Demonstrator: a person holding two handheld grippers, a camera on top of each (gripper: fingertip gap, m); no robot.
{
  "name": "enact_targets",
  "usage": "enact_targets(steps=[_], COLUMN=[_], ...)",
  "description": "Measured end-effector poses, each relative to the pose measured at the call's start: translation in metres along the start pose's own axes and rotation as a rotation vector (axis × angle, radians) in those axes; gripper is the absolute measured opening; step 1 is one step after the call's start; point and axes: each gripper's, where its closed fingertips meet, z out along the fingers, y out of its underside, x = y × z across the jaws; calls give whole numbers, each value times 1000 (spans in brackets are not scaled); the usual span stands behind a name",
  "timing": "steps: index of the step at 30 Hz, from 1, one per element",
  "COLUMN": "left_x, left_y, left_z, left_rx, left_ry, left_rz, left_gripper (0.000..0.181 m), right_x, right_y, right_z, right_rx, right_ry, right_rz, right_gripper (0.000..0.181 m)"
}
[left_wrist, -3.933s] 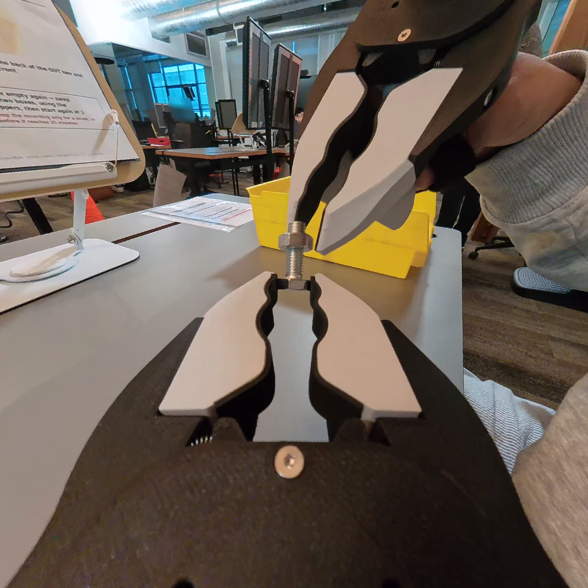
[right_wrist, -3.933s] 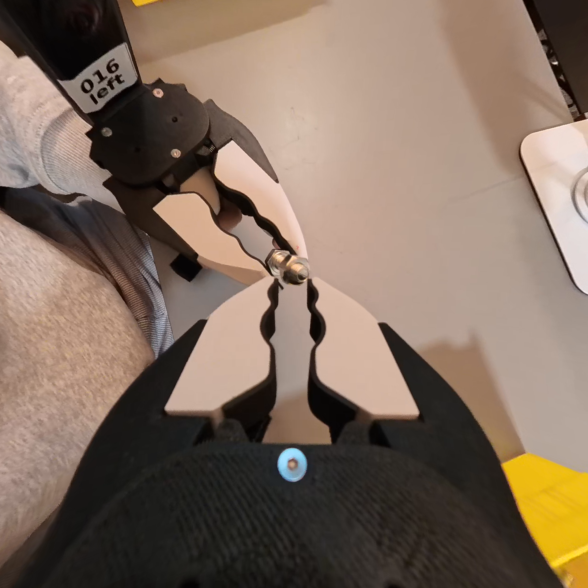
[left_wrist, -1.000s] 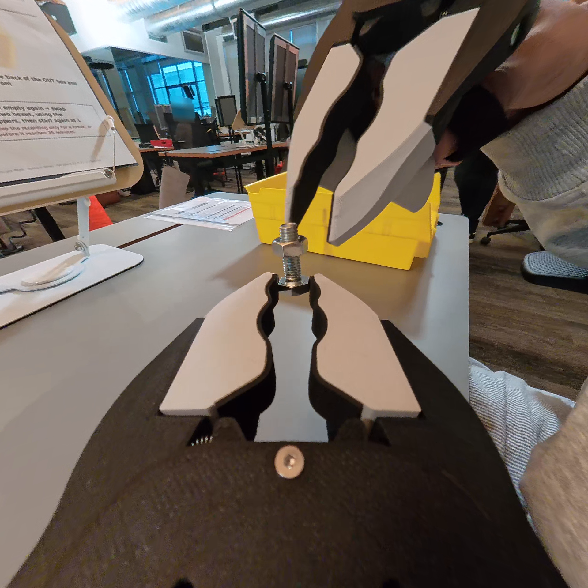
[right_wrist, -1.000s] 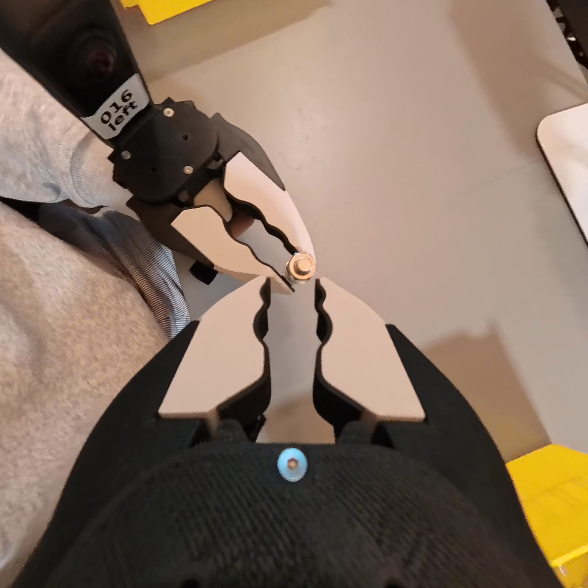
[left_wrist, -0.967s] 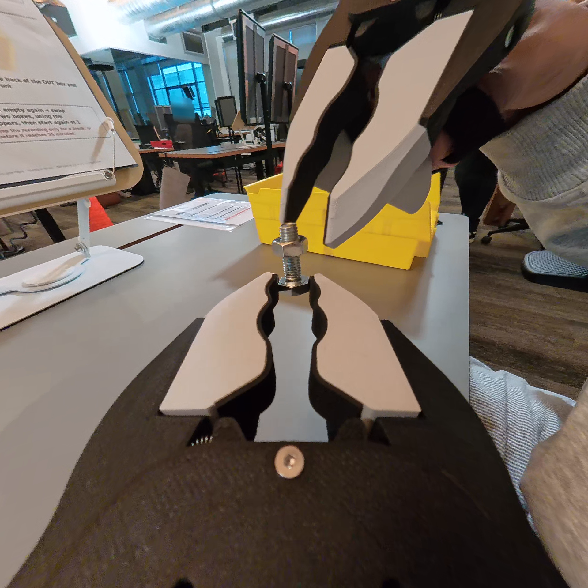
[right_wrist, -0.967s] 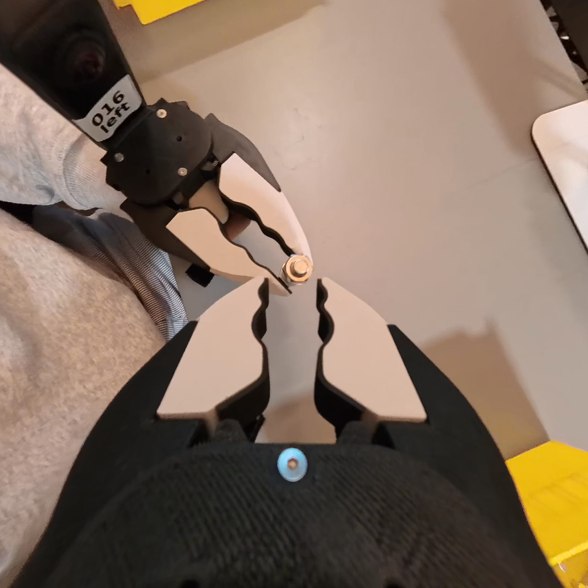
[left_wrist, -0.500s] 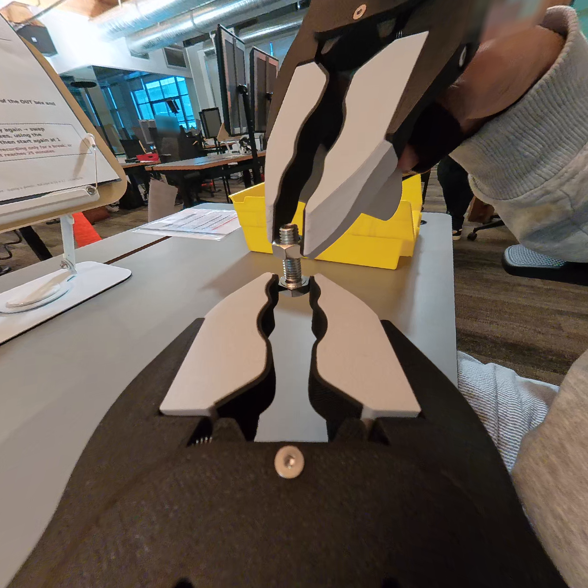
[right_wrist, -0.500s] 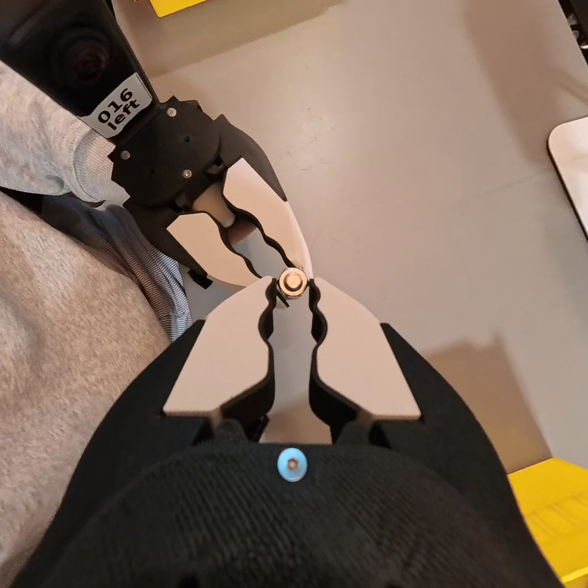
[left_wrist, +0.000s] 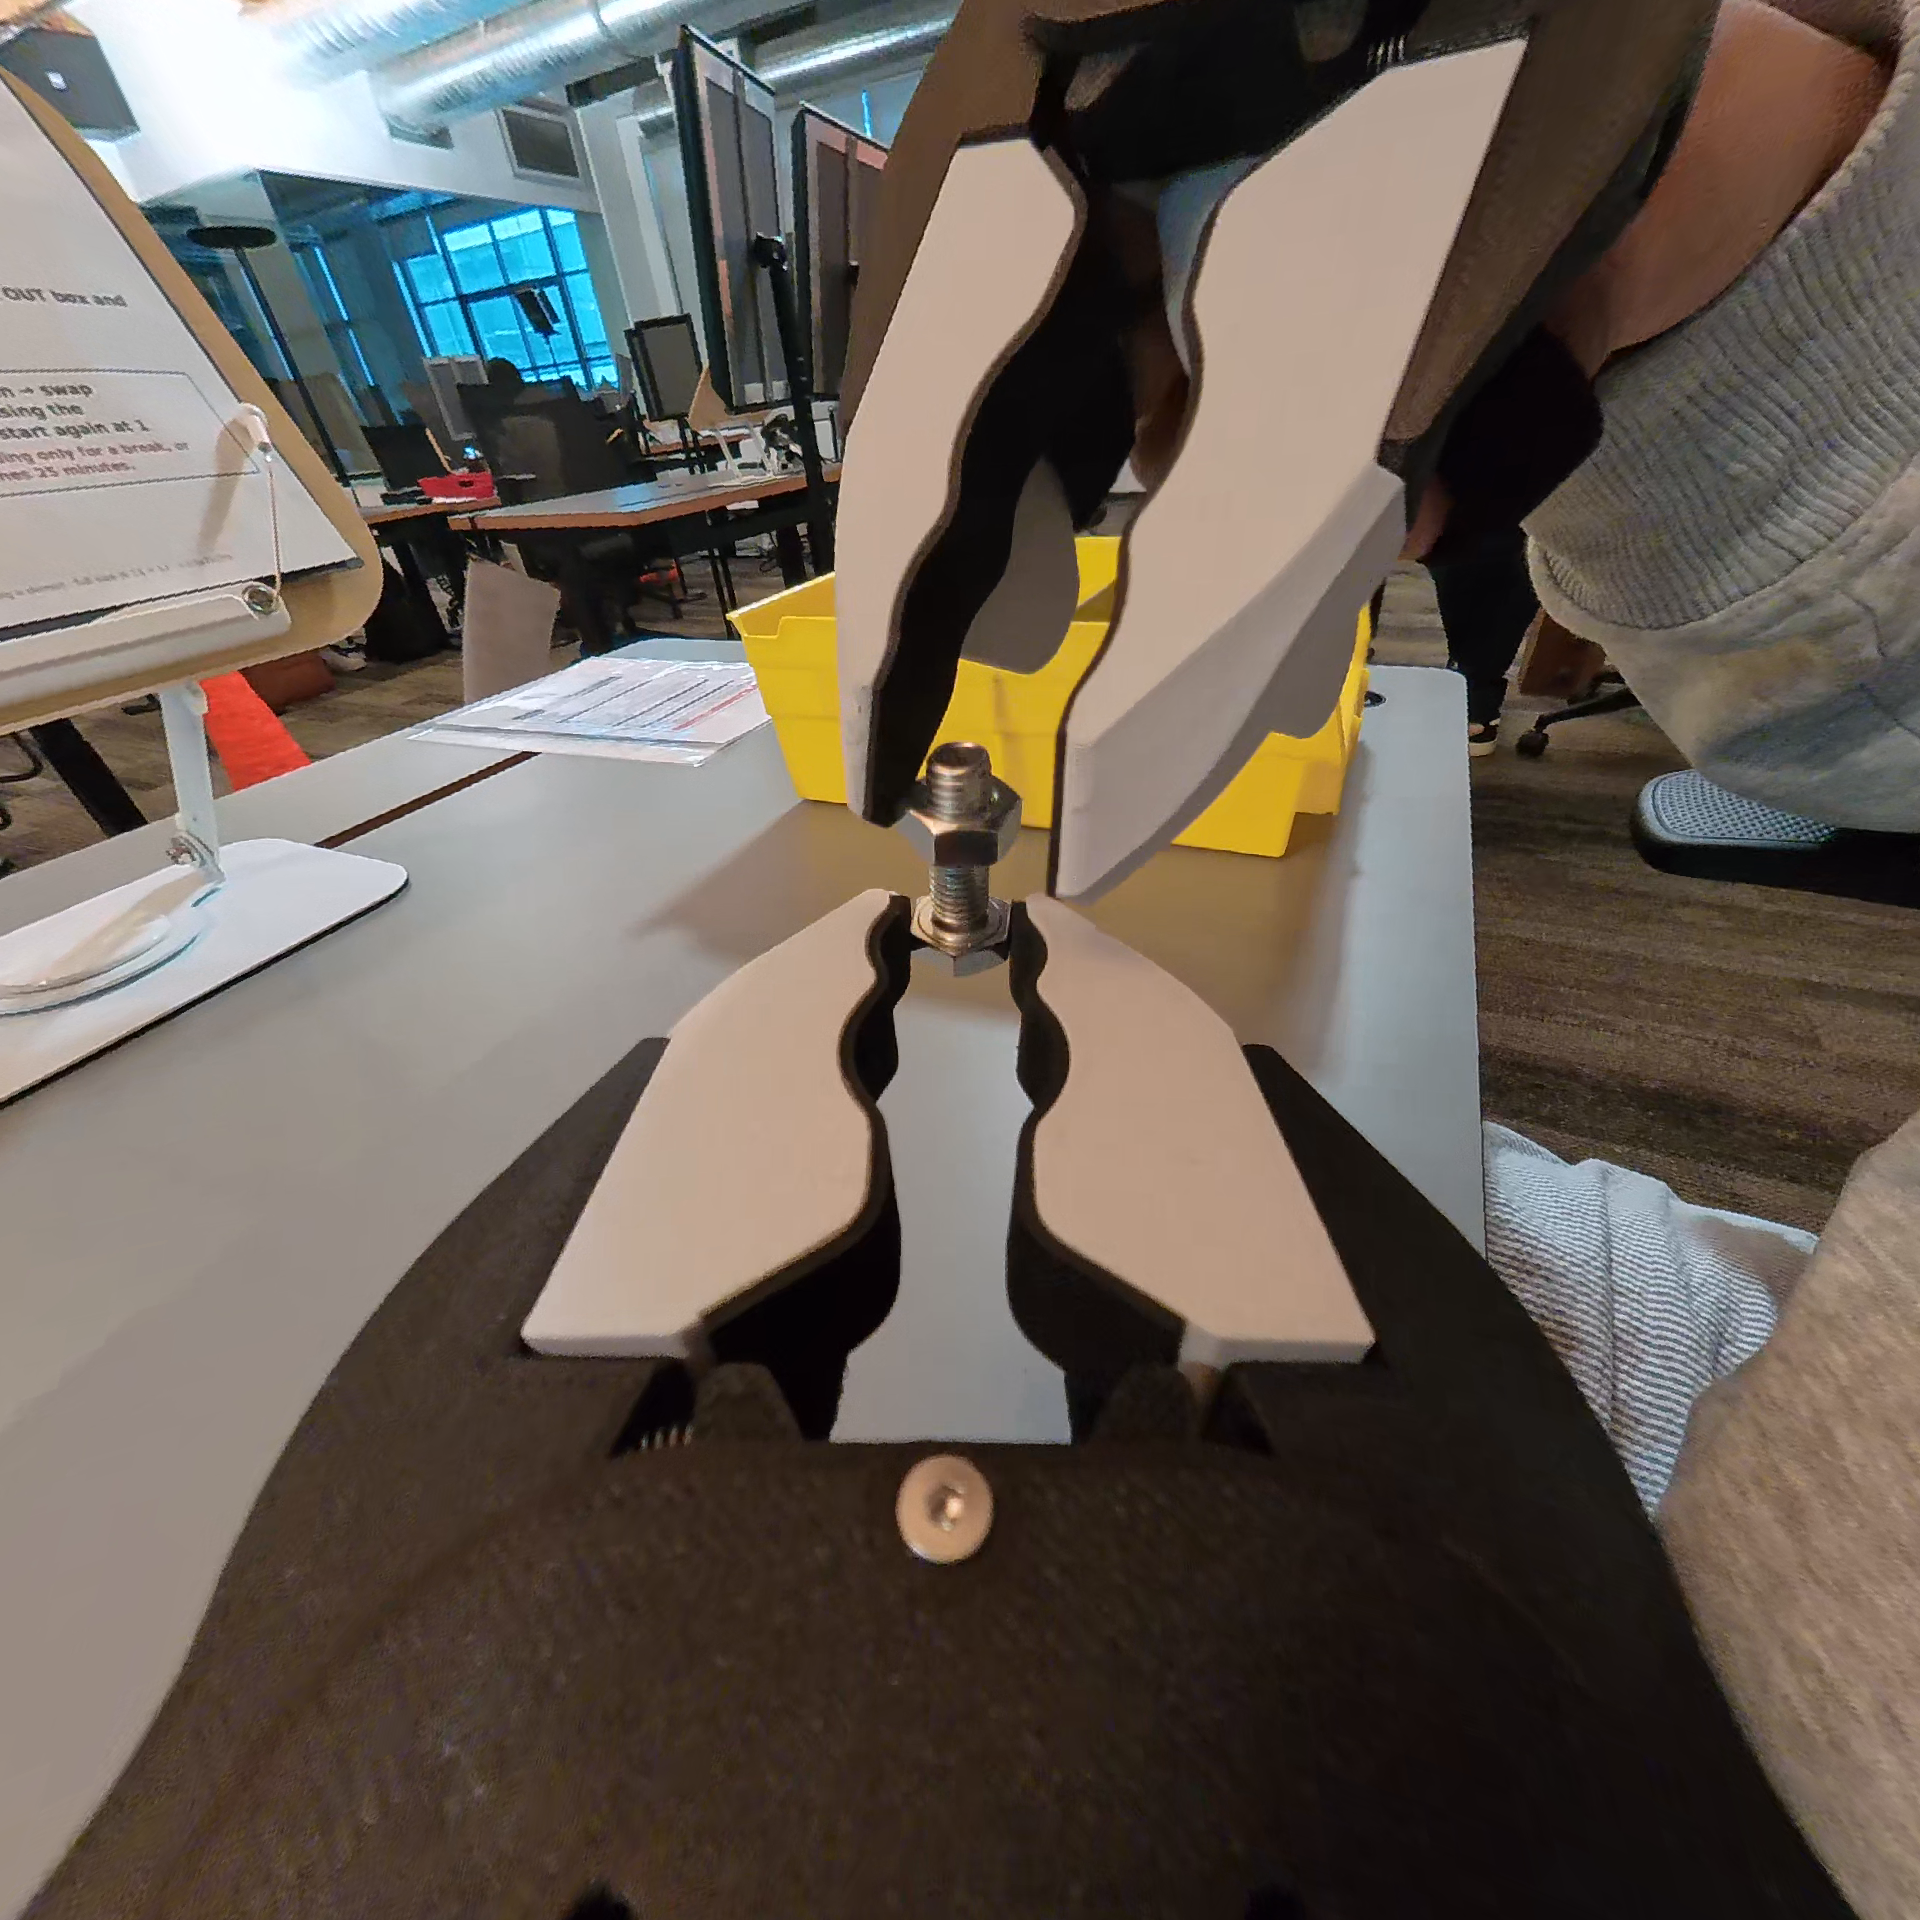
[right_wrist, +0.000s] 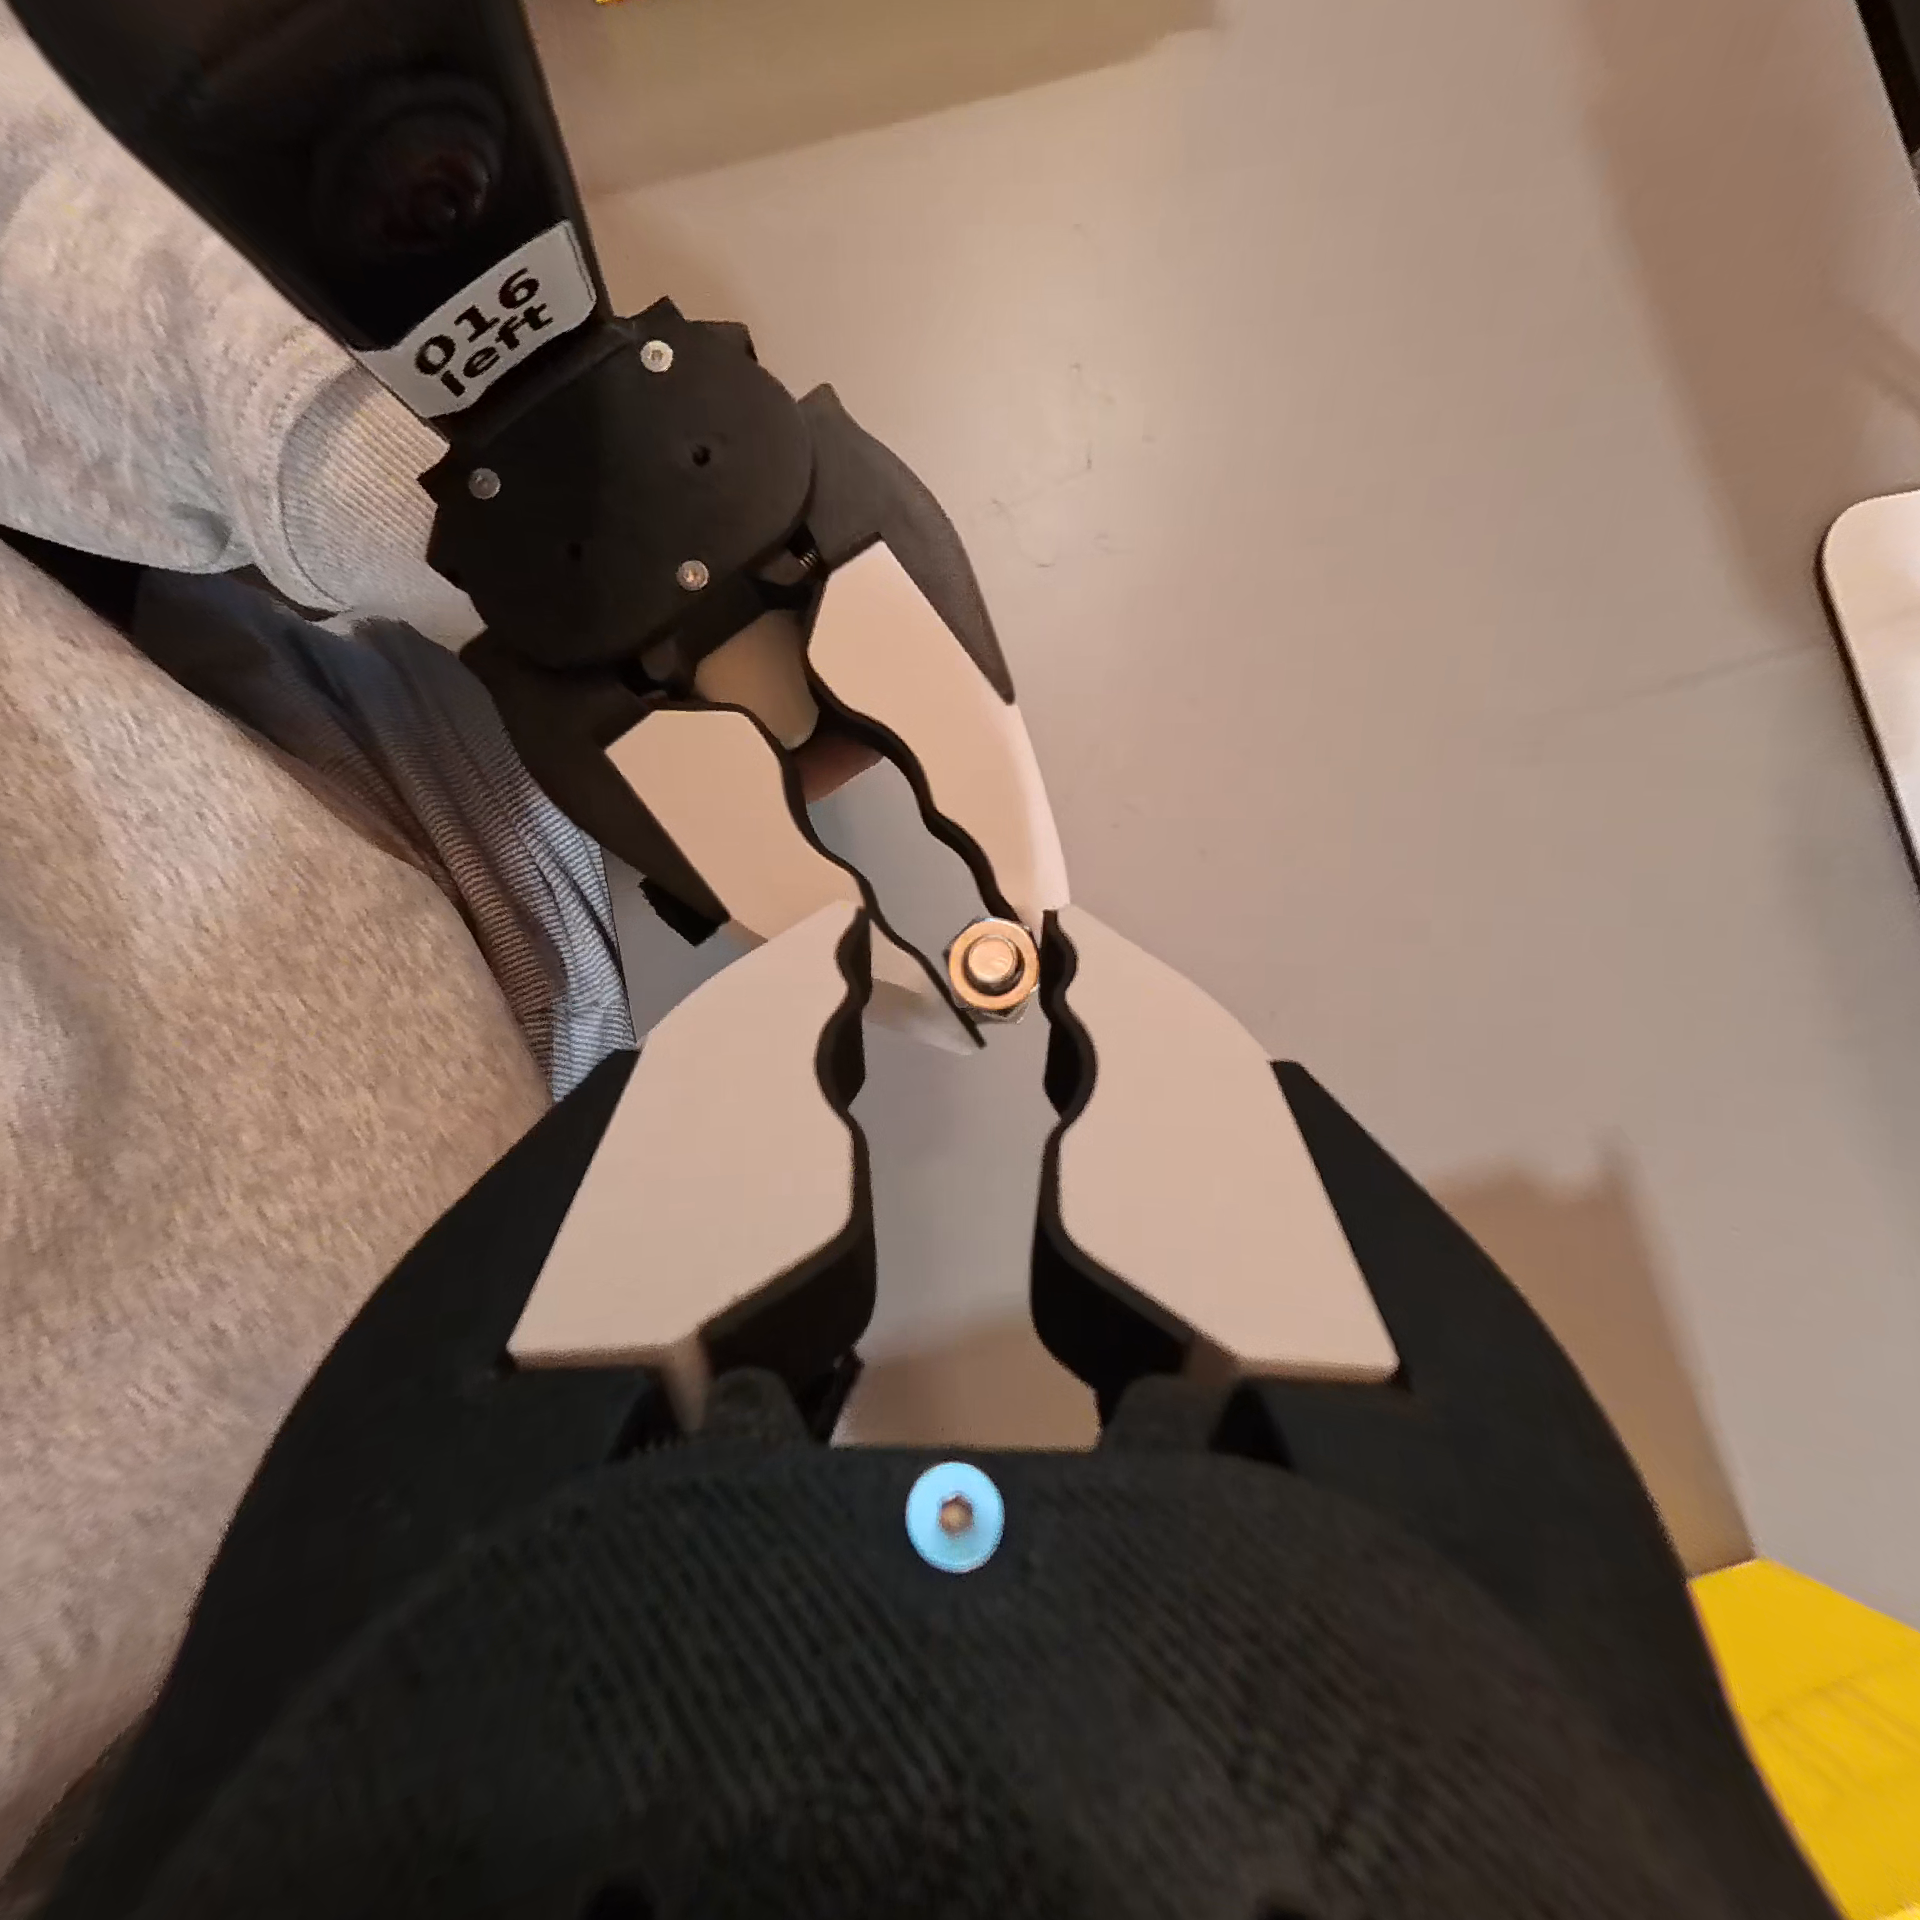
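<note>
The bolt (left_wrist: 958, 862) stands upright between the two tools, its hexagonal head clamped at the very tips of the left tool (left_wrist: 956, 935), which is closed on it, and the threaded shaft rises from there with a nut (left_wrist: 960, 826) sitting near its upper end. Both parts are bright steel, so I judge them small, stiff, rather heavy for their size and slippery on smooth pads; the flat sides of the hexagons are the safest places to take hold, not the thread. The right tool (right_wrist: 951, 961) comes from above, pointing down, and its two fingers stand apart on both sides of the nut: one tip touches the nut, the other is just beside it, so this tool is not yet closed on anything. Under the tools lies a plain grey counter (left_wrist: 364, 1091), smooth and hard, where a dropped nut could probably roll. Beyond the right tool stands a yellow bin (left_wrist: 1278, 800), and far to the left of the left tool is a white stand (left_wrist: 239, 914) that carries a printed sheet. Behind is an open office with desks and monitors.
</note>
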Motion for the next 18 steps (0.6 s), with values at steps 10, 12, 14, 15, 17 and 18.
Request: enact_targets(steps=[10,12,14,15,17,18], left_x=[-1,0,-1,-3,-6,-8], left_y=[4,4,5,5,6,6], left_z=[1,1,2,1,1,1], left_rx=[-20,-23,-28,-30,-33,-34], left_ry=[-3,-4,-10,-15,-27,-33], left_rz=[-9,-4,-8,-13,-23,-31], left_gripper=[19,19,19,19,19,19], right_x=[-6,-8,-10,-11,-13,-13], right_y=[-3,-2,-3,-4,-4,-3], right_z=[4,4,3,3,1,1], right_rx=[-4,-12,-8,-7,-15,-23], right_ry=[14,11,6,6,5,6], right_rz=[-57,-62,-68,-72,-77,-77], right_gripper=[33,32,31,30,29,28])
